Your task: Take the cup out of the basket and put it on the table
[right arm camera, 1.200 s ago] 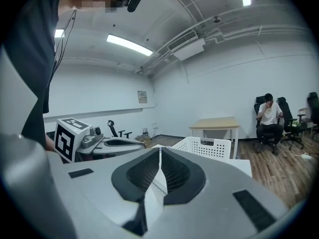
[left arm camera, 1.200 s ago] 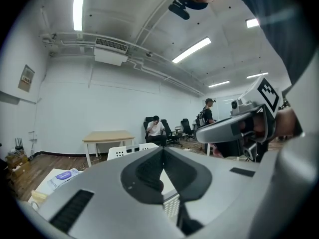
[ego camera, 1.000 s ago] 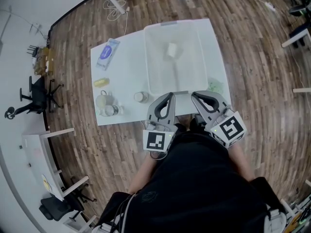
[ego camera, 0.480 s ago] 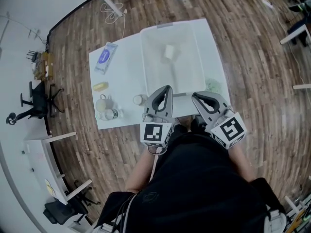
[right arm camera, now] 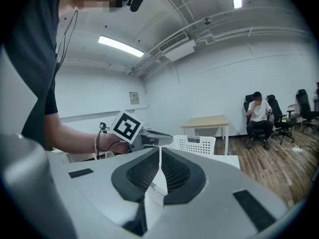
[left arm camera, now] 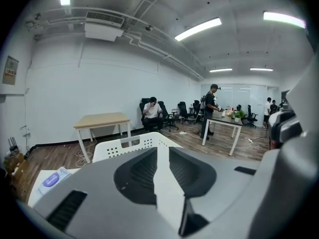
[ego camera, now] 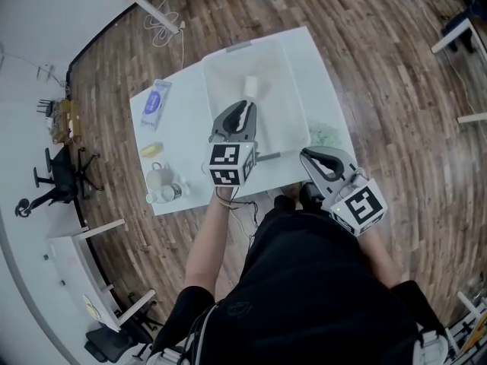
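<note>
A pale cup (ego camera: 251, 88) lies inside the white basket (ego camera: 293, 105) at the middle of the white table (ego camera: 186, 116). My left gripper (ego camera: 242, 112) hangs over the basket's near half, its tips just short of the cup. Its jaws are opening, and through the narrow gap my left gripper (left arm camera: 162, 156) shows only the basket's perforated wall (left arm camera: 130, 144), with nothing between them. My right gripper (ego camera: 316, 157) stays at the table's front edge, right of the basket, shut and empty; in its own view the right gripper (right arm camera: 159, 169) faces the basket (right arm camera: 197, 144).
On the table's left side lie a blue and white packet (ego camera: 154, 103), a yellow item (ego camera: 151, 150) and two small containers (ego camera: 158, 178). Something green (ego camera: 327, 135) sits right of the basket. Wooden floor surrounds the table; people, desks and chairs (left arm camera: 152, 114) stand further off.
My left gripper has moved from the table's front edge forward to above the basket, near the cup, and its jaws have parted slightly. My right gripper has stayed put.
</note>
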A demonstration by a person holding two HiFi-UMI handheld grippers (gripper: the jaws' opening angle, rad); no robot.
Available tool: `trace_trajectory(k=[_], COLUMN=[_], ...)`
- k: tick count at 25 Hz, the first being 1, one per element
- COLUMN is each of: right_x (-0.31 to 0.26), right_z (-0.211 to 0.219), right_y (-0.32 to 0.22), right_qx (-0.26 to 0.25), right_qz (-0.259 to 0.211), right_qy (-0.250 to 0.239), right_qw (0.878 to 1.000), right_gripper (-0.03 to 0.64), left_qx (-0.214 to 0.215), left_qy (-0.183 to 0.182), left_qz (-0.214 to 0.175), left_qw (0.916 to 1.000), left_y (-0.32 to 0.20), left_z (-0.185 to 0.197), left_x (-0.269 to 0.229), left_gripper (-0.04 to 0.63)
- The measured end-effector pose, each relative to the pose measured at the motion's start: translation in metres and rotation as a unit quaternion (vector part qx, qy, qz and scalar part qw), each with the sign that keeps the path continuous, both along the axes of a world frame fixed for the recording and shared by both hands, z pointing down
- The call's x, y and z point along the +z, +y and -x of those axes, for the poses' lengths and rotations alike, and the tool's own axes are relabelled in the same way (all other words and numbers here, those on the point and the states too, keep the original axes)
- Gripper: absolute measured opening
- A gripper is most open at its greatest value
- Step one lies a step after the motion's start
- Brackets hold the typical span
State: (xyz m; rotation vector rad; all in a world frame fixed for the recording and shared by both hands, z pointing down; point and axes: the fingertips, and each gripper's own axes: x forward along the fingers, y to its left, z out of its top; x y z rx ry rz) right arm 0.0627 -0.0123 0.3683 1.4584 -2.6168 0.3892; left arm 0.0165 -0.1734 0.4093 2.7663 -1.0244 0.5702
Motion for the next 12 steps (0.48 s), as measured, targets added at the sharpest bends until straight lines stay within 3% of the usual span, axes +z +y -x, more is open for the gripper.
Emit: trace_trajectory(k=[12], right_x=[0.007], right_z=[-0.046], right_y=[-0.011], right_qx=[0.04], right_qz=[0.017], right_qy=[0.007], right_qw=[0.999], right_gripper=[0.026], left_qx=[0.001], left_qy=[-0.086], left_qz=[0.095], left_qw=[0.9917], left_y=[-0.082], left_z=[-0.043], left_x=[0.076], left_gripper=[0.225])
